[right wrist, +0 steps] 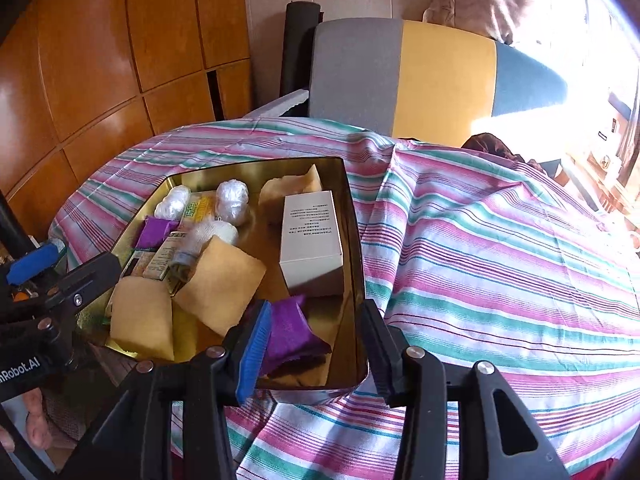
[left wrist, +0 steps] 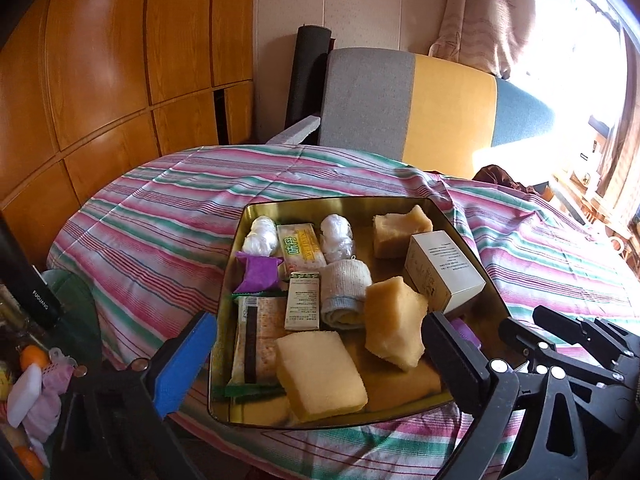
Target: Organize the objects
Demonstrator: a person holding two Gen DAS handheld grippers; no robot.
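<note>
A gold metal tin (left wrist: 236, 248) (right wrist: 354, 216) sits on the striped cloth and holds several items: yellow sponges (left wrist: 394, 322) (right wrist: 220, 284), a white box (left wrist: 442, 270) (right wrist: 312, 234), white plastic balls (left wrist: 338, 232), a rolled cloth (left wrist: 344, 292), packets (left wrist: 303, 300) and purple packets (left wrist: 258, 272) (right wrist: 290, 332). My left gripper (left wrist: 316, 364) is open over the tin's near edge, its fingers either side of the sponges. My right gripper (right wrist: 314, 356) is open at the tin's near right corner, and a purple packet lies between its fingers, by the blue pad.
The striped cloth (right wrist: 500, 240) covers a round table. A grey, yellow and blue chair back (left wrist: 408, 108) stands behind it. Wooden cabinets (left wrist: 100, 80) fill the left. Clutter with fruit and a black bottle (left wrist: 32, 292) sits at the near left. A bright window is at right.
</note>
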